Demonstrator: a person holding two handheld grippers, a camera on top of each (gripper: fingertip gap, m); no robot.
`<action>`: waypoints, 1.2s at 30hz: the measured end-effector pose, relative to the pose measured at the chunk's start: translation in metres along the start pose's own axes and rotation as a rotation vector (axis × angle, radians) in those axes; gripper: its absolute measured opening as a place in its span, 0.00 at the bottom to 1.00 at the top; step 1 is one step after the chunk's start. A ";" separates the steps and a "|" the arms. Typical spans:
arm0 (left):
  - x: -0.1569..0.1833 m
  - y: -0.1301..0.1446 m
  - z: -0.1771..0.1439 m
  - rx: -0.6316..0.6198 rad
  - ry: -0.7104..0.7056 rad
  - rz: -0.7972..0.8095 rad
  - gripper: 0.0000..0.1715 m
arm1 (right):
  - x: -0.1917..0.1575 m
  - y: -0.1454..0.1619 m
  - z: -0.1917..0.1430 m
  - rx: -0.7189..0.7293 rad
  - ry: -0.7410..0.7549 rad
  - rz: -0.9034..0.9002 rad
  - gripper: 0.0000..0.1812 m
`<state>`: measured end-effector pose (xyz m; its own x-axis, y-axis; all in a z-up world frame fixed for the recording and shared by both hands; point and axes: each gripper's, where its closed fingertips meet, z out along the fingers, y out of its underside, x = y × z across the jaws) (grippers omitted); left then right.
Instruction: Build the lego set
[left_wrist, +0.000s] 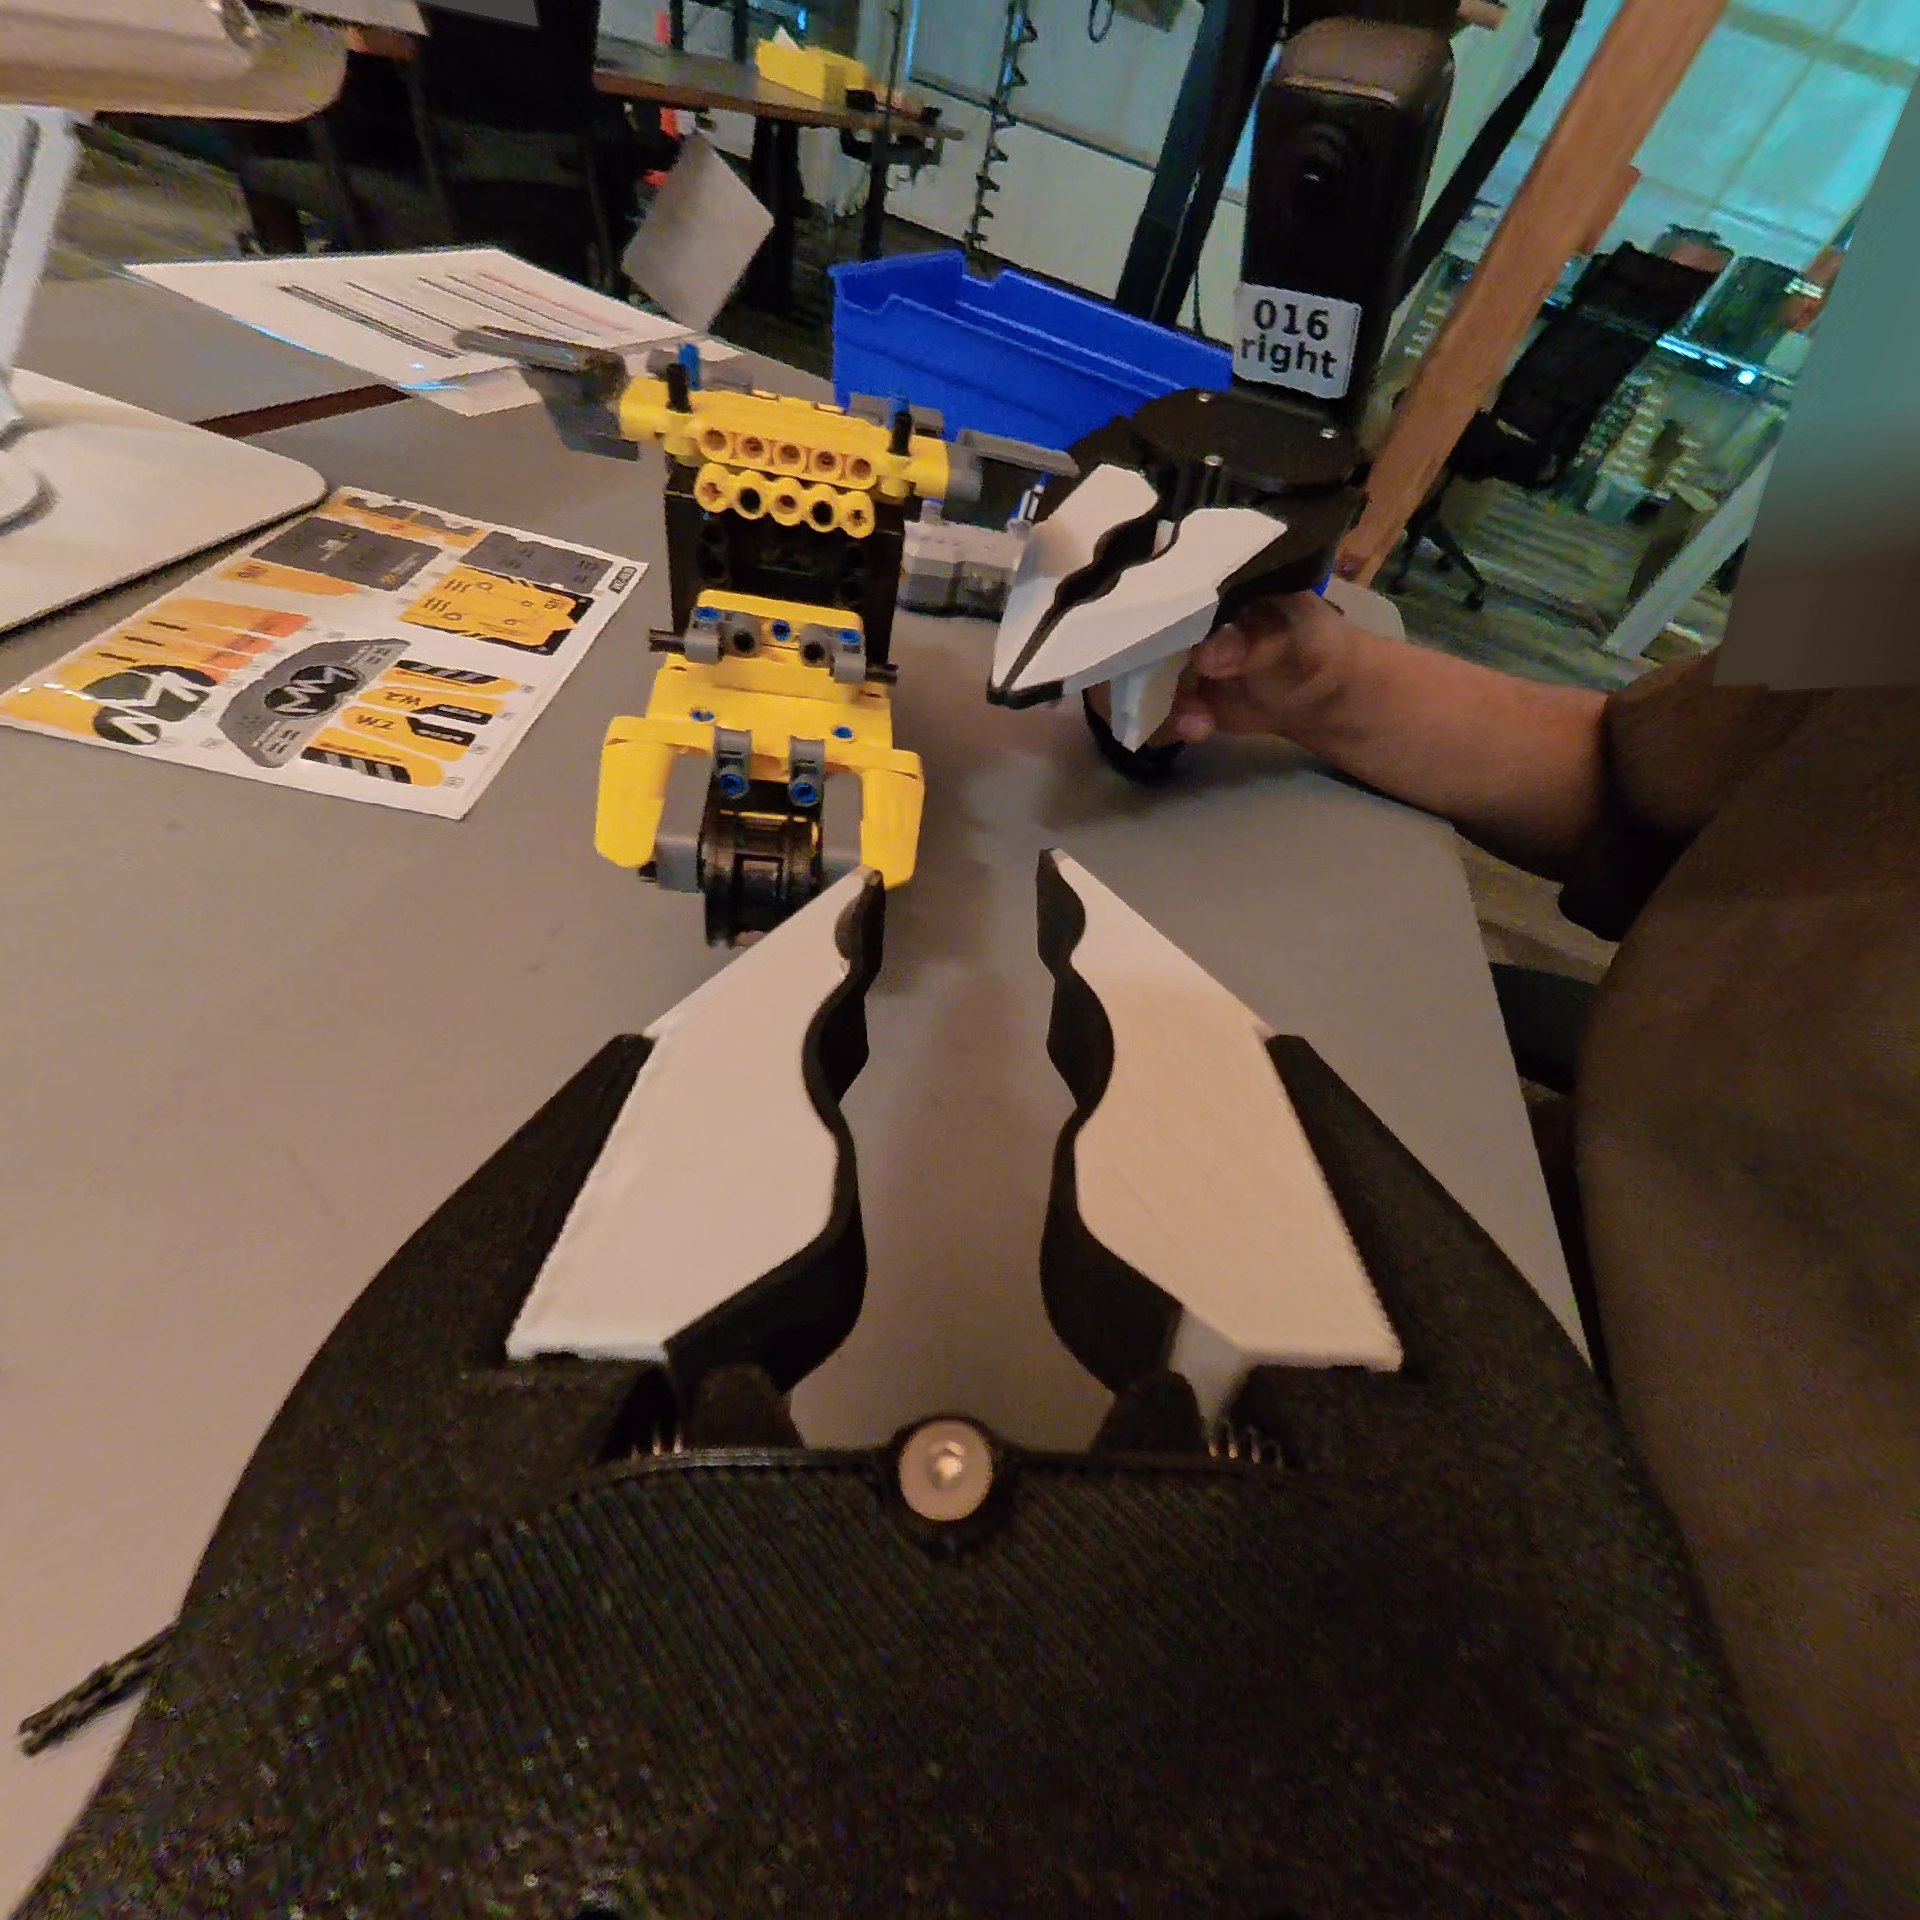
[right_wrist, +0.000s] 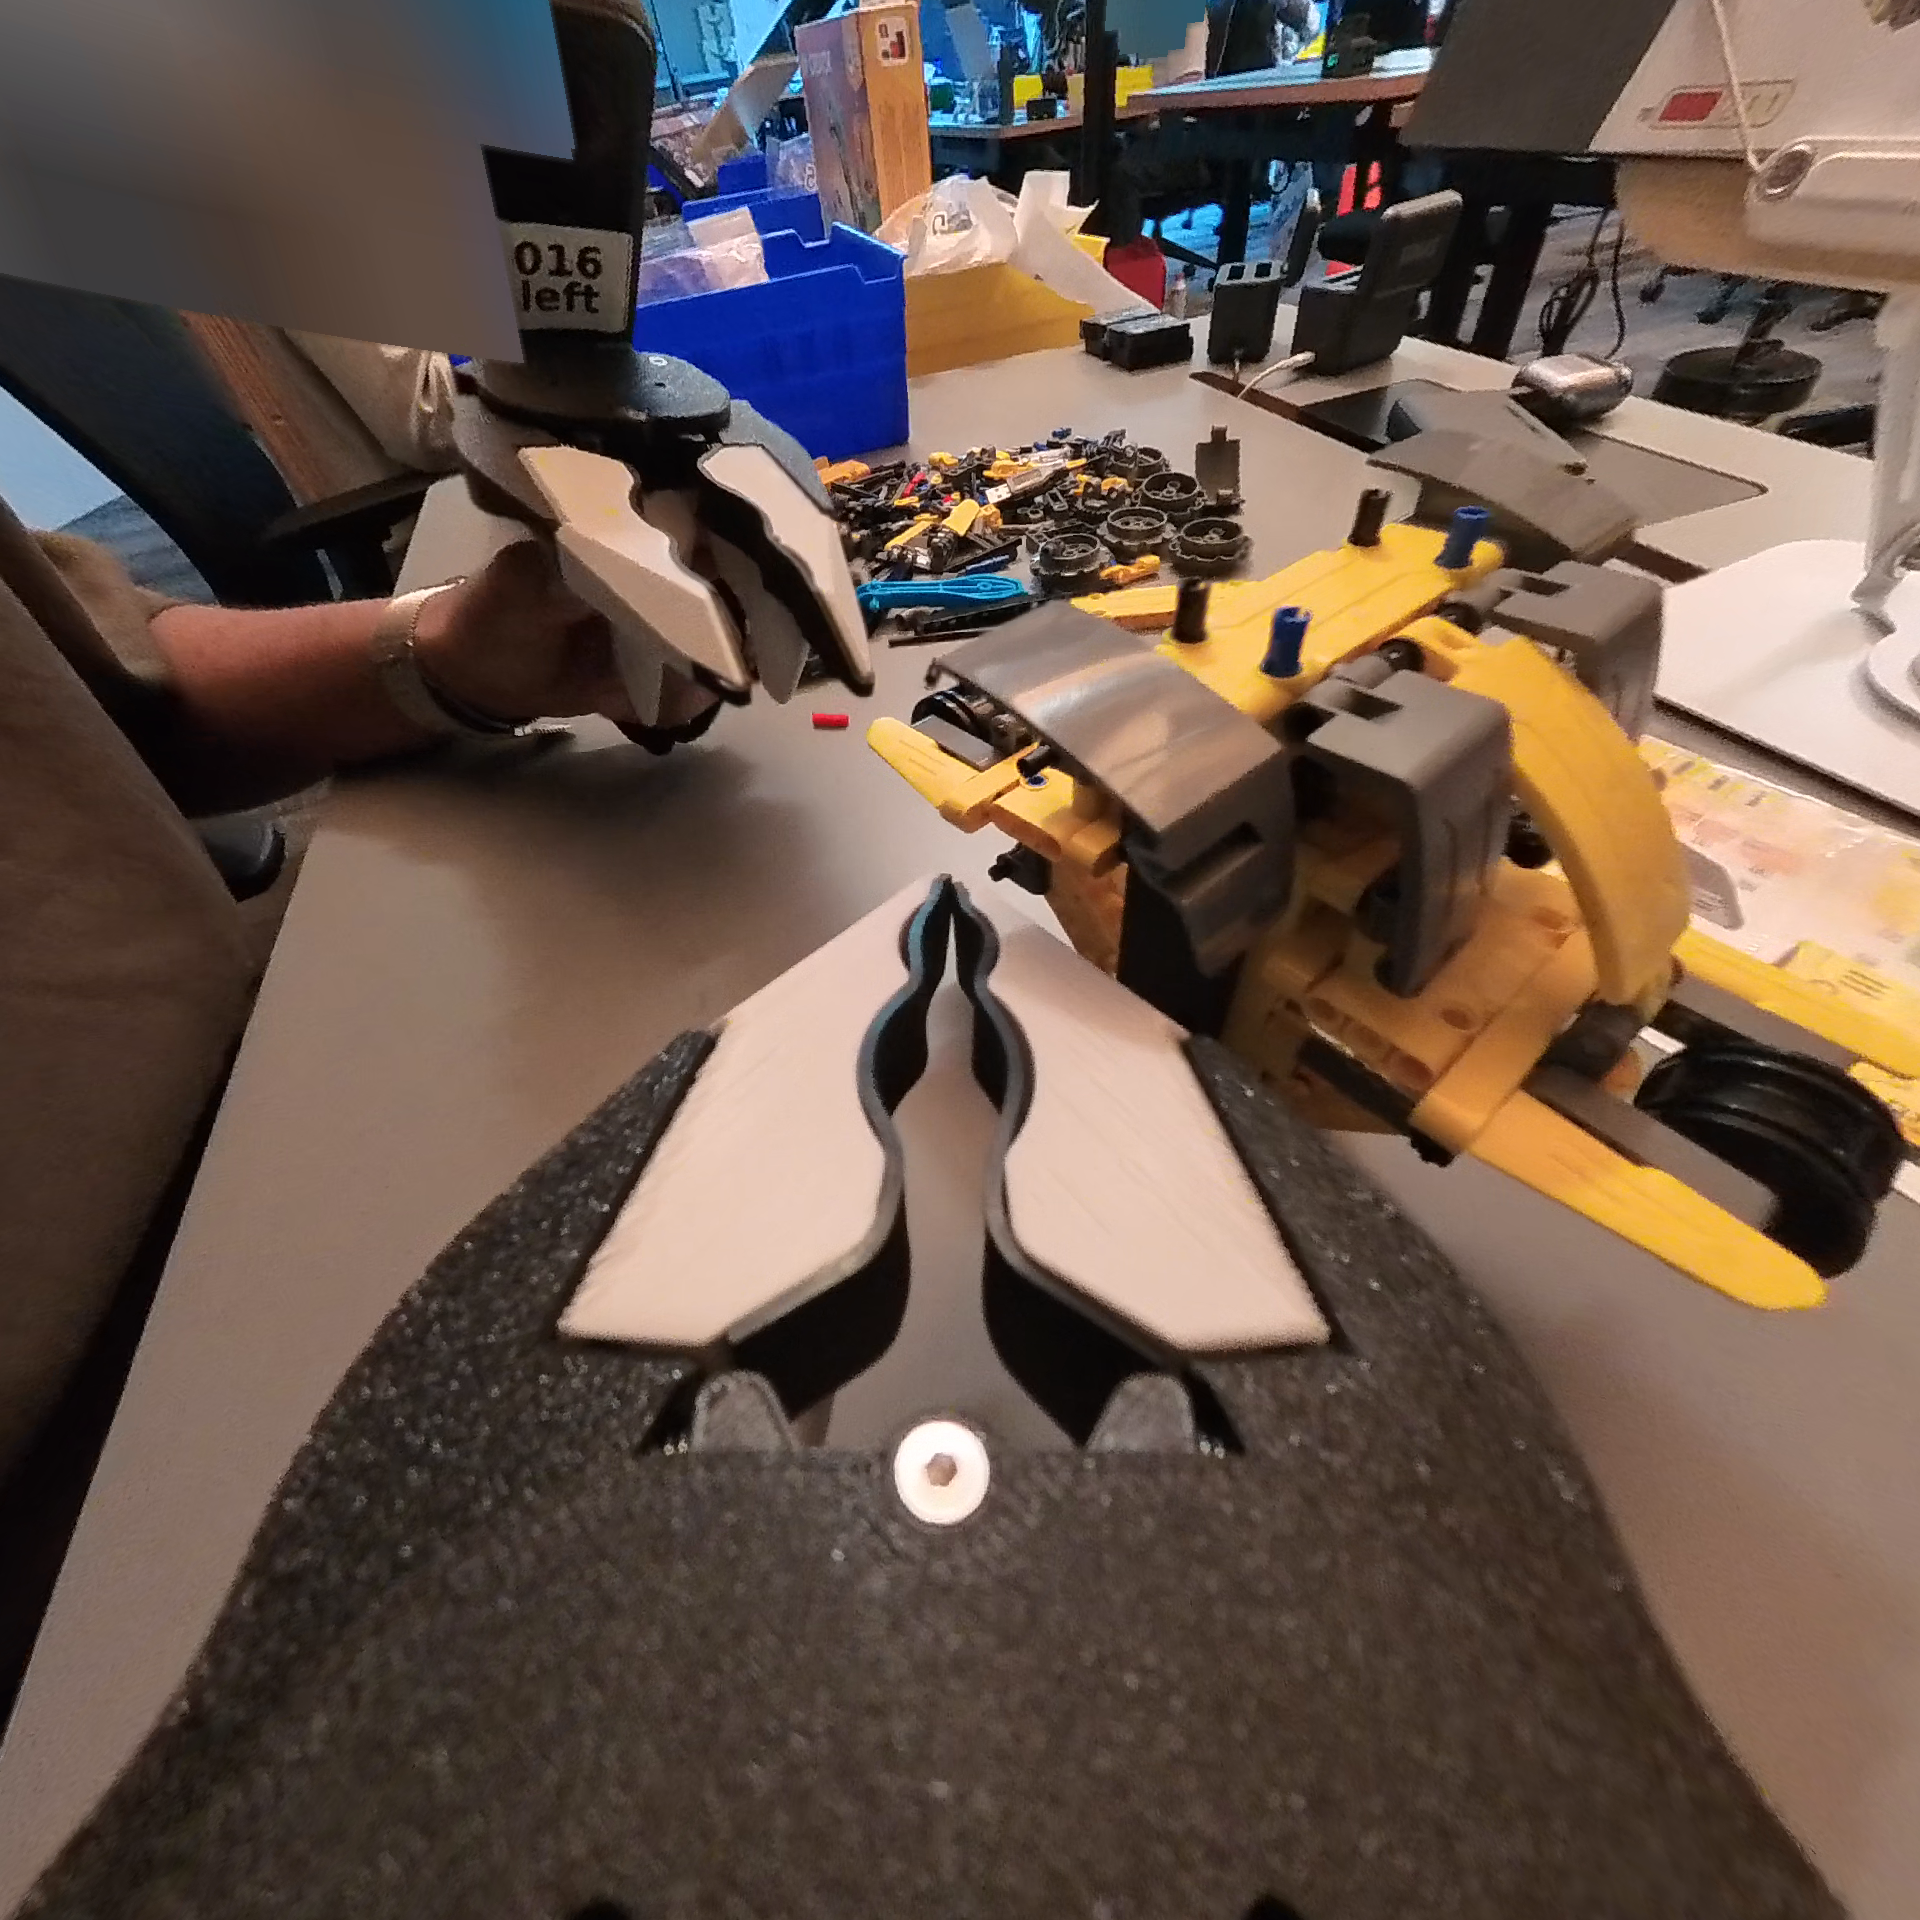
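Observation:
A yellow, grey and black brick-built vehicle model (left_wrist: 764, 717) stands on the grey table (left_wrist: 260, 1039). My left gripper (left_wrist: 958, 871) is open and empty. Its left fingertip is close beside the black wheel (left_wrist: 750, 868) at the model's near end. My right gripper (right_wrist: 945, 896) is shut and empty, just left of the model (right_wrist: 1351, 883), apart from it. The right gripper also shows in the left wrist view (left_wrist: 1006, 688), held by a hand to the right of the model. The left gripper shows in the right wrist view (right_wrist: 800, 675), open above the table.
A pile of loose black and yellow parts (right_wrist: 1039, 520) and a small red piece (right_wrist: 828, 719) lie behind the model. Blue bins (left_wrist: 997, 332) (right_wrist: 790, 312) stand at the back. A sticker sheet (left_wrist: 312, 644), papers (left_wrist: 416, 312) and a white stand base (left_wrist: 125, 488) lie to the left. There is about 8 centimetres between the tips of the two grippers. My right tips are roughly 35 centimetres from the white stand base (left_wrist: 125, 488).

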<state>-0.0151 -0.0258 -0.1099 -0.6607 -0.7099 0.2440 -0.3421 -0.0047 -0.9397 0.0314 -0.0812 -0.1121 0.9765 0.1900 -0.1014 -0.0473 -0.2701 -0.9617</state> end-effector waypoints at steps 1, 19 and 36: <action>-0.001 0.000 -0.001 0.004 -0.003 -0.004 0.15 | 0.000 -0.001 -0.001 0.003 0.005 -0.005 0.00; -0.095 -0.079 -0.158 0.202 -0.668 0.159 0.02 | -0.013 0.006 0.009 -0.039 -0.025 -0.071 0.00; -0.113 0.025 -0.134 -0.149 -0.481 -0.094 0.14 | -0.016 0.022 0.021 -0.162 -0.121 -0.005 0.00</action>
<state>-0.0386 0.1485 -0.1292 -0.2522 -0.9553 0.1544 -0.5001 -0.0079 -0.8659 0.0105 -0.0699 -0.1372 0.9437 0.3014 -0.1360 0.0014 -0.4149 -0.9099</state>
